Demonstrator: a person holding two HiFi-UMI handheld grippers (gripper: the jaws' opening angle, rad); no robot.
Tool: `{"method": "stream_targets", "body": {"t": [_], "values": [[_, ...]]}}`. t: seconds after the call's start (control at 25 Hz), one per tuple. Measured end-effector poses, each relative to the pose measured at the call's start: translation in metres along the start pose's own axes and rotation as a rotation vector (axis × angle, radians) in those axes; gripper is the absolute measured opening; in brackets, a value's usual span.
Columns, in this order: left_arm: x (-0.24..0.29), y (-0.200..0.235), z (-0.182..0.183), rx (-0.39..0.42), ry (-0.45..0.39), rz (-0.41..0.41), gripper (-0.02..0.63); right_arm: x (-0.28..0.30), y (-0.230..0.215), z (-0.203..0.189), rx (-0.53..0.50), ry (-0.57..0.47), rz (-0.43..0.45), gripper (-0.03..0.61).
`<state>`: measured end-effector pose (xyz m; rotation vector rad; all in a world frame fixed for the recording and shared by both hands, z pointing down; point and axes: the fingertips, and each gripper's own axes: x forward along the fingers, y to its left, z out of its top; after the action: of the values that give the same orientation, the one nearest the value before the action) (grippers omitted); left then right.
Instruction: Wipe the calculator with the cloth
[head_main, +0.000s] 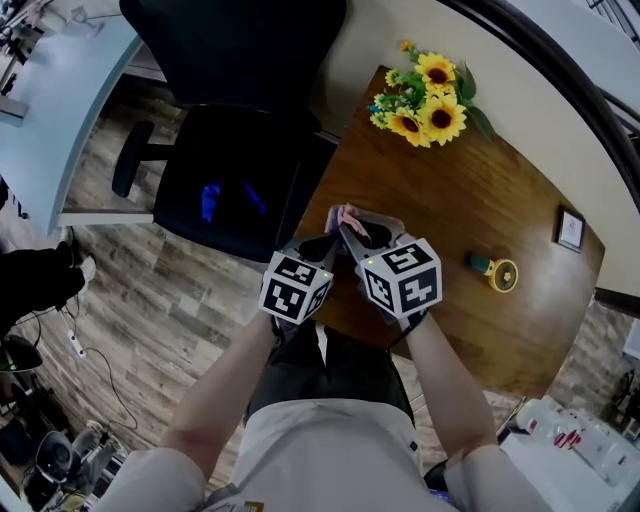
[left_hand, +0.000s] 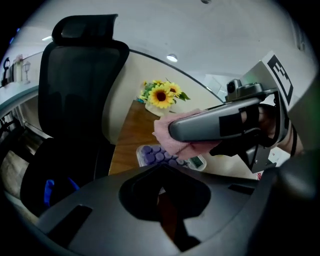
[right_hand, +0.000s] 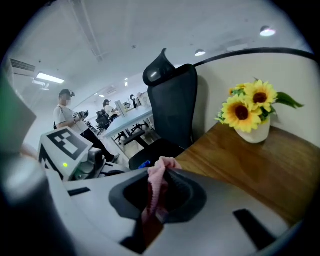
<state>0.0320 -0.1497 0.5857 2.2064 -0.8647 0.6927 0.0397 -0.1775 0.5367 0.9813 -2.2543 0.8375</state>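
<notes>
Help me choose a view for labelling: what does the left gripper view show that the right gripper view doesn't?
Only the left gripper view: the calculator, with the right hand-held gripper holding the cloth over it. Only the right gripper view: the left hand-held gripper and a person far behind. Both: cloth, sunflowers, chair, table.

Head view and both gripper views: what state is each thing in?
right gripper, shut on the cloth
left gripper, shut on the calculator's near edge
cloth, bunched, covering part of the calculator
calculator, held tilted, keys showing
sunflowers, upright in their pot on the table
</notes>
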Motion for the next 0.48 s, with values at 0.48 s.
{"method": "stream_targets", "body": {"t": [0.48], "values": [[0.005,0.002,-0.005,0.047,0.017,0.022,0.003,0.046,-0.001,-0.022,-0.104,0.065,0.052,0.043]]}}
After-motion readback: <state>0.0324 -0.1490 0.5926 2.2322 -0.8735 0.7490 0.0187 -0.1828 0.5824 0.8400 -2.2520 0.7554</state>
